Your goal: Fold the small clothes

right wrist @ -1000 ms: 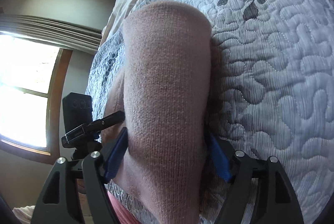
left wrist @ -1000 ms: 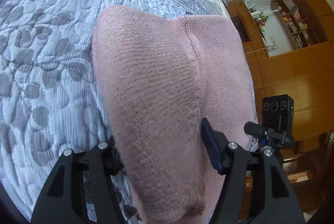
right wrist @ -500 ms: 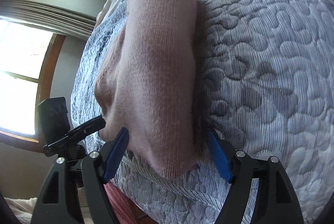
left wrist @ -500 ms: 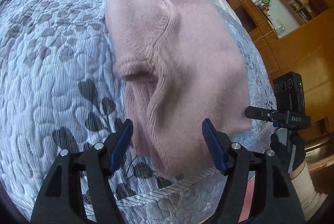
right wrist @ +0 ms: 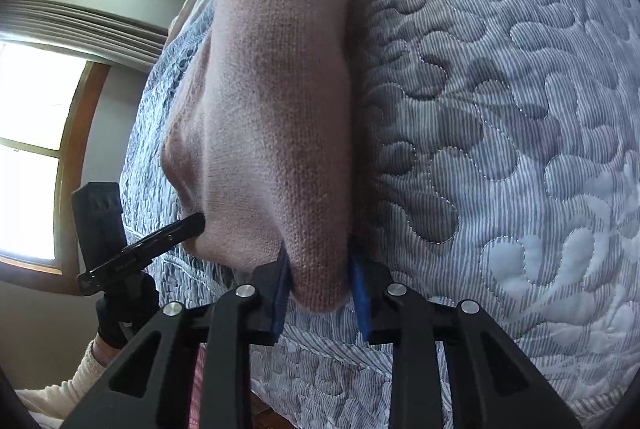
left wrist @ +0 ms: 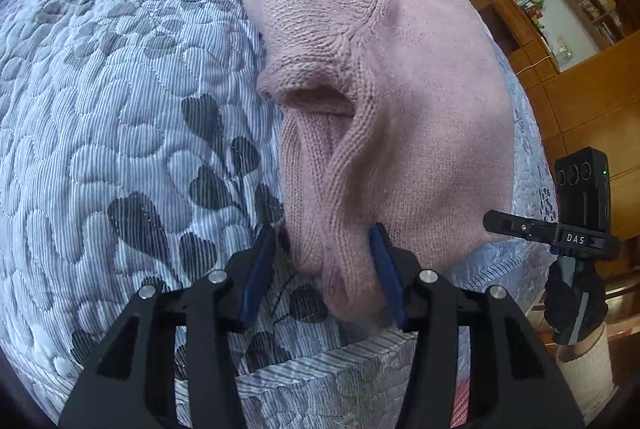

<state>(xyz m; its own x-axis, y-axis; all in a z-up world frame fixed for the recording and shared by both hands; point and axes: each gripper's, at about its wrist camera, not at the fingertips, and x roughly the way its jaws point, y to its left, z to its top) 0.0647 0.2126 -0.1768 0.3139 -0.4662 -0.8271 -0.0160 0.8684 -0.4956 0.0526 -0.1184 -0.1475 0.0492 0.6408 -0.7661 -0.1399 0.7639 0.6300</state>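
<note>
A pink knitted sweater (left wrist: 400, 89) lies in a long folded shape on a grey quilted bed cover (left wrist: 120, 109). Its near left corner, a thick rolled fold, sits between the blue pads of my left gripper (left wrist: 324, 265), which is shut on it at the bed's edge. In the right wrist view the sweater (right wrist: 276, 89) runs away from me, and my right gripper (right wrist: 320, 289) is shut on its near right corner. Each gripper shows in the other's view: the right one (left wrist: 576, 229) beside the sweater's hem, the left one (right wrist: 140, 249) touching the cloth.
The bed's front edge (left wrist: 320, 369) drops away just under both grippers. Wooden cabinets and shelves (left wrist: 580, 89) stand to the right of the bed, and a bright window (right wrist: 32, 149) to its left. A person's gloved hand (left wrist: 568, 309) and pale sleeve (right wrist: 60, 389) hold the grippers.
Both grippers drew back to the sweater's near edge, then closed from wide open onto its two near corners. The sweater now lies lower and flatter on the bed.
</note>
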